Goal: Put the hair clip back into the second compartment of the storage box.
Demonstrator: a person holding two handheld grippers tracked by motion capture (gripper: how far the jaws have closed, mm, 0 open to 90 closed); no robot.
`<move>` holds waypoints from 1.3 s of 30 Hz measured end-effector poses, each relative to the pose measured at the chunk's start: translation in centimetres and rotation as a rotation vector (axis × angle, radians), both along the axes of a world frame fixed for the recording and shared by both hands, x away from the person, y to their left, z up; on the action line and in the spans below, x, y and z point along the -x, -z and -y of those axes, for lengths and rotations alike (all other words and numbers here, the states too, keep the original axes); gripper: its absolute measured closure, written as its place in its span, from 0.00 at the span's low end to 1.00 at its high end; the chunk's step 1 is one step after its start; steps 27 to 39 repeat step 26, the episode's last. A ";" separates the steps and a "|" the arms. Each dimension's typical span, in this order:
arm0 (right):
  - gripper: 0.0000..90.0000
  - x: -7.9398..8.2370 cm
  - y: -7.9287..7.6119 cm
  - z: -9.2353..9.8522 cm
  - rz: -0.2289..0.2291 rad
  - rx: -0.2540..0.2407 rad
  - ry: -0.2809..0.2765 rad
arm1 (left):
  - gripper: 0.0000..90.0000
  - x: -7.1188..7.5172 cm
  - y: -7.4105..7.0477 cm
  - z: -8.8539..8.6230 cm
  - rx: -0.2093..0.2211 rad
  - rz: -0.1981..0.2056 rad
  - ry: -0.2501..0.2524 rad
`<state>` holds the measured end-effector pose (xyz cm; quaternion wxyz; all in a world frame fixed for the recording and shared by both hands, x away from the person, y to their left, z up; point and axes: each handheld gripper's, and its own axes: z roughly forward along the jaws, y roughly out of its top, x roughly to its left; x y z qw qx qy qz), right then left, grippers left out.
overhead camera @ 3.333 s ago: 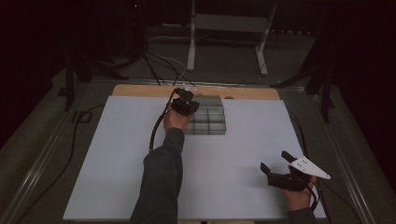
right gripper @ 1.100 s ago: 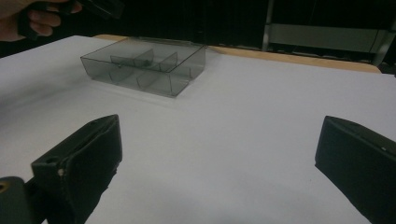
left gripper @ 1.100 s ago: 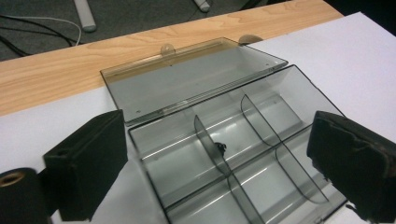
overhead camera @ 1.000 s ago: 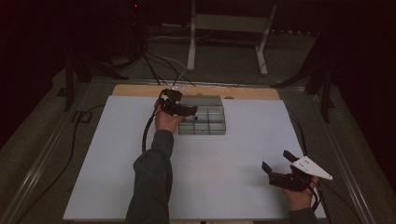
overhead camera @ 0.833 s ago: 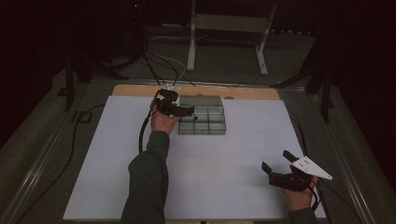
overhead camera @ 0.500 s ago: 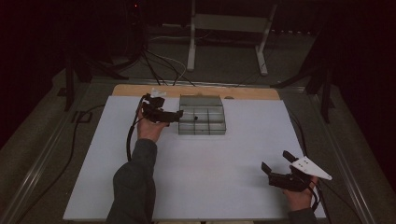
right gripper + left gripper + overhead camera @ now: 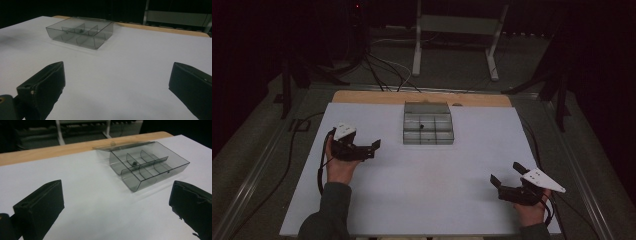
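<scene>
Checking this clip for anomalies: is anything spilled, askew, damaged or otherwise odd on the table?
Nothing stands out. The clear compartment box sits square on the white table, lid open, one small dark item inside. The left gripper and right gripper are open and hold nothing.

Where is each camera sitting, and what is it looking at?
High view: above the person's side, looking forward and down on the white table; both forearms, the left claw and the right claw show.
Left gripper view: rides the left claw, looking between its open jaws at the clear divided box.
Right gripper view: rides the right claw, looking between its open jaws across the table at the box.
Shared: all three see the box with a small dark thing in one compartment.
</scene>
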<state>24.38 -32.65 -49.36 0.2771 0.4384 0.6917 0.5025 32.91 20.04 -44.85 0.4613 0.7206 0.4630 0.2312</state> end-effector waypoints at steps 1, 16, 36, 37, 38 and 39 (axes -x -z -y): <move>0.01 0.0 0.0 -0.1 -0.001 0.002 -0.001 | 0.01 0.6 0.0 -0.2 0.004 0.011 -0.004; 0.00 0.2 0.0 -0.2 0.002 0.011 -0.009 | 0.01 7.5 2.3 -2.5 0.036 0.100 -0.063; 0.01 0.2 -0.1 -0.1 0.004 0.015 -0.006 | 0.01 8.7 3.1 -3.3 0.042 0.106 -0.088; 0.01 0.2 -0.1 -0.1 0.004 0.015 -0.006 | 0.01 8.7 3.1 -3.3 0.042 0.106 -0.088; 0.01 0.2 -0.1 -0.1 0.004 0.015 -0.006 | 0.01 8.7 3.1 -3.3 0.042 0.106 -0.088; 0.01 0.2 -0.1 -0.1 0.004 0.015 -0.006 | 0.01 8.7 3.1 -3.3 0.042 0.106 -0.088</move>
